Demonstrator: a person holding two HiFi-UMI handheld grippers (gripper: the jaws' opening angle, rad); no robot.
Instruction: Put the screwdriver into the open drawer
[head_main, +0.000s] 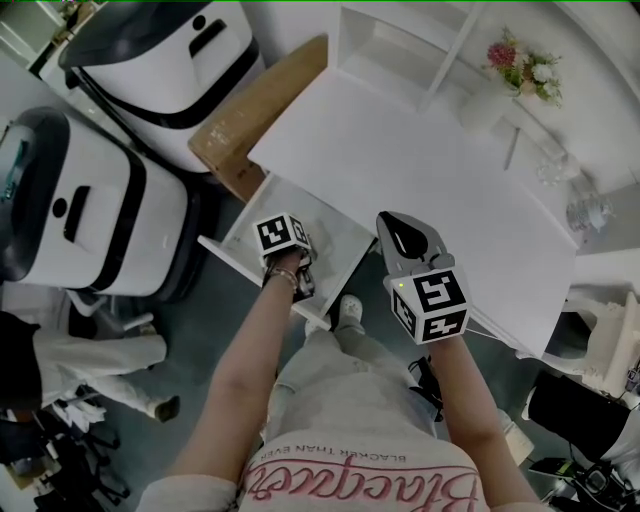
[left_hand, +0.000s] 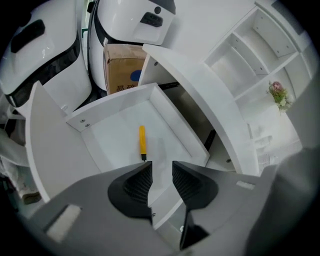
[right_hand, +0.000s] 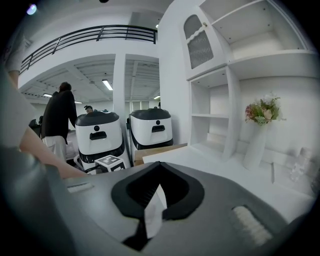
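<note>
Spread and empty, my left tongs (left_hand: 161, 168) hang over the open drawer (left_hand: 115, 103), the yellow screwdriver (left_hand: 142, 142) lying inside it just ahead, long axis pointing away from me, while my right tongs (right_hand: 159, 167), pressed together, hover farther off.

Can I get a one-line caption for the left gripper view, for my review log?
Left gripper, jaws apart and empty, hovers over the open white drawer, where the yellow screwdriver lies on its floor.
</note>
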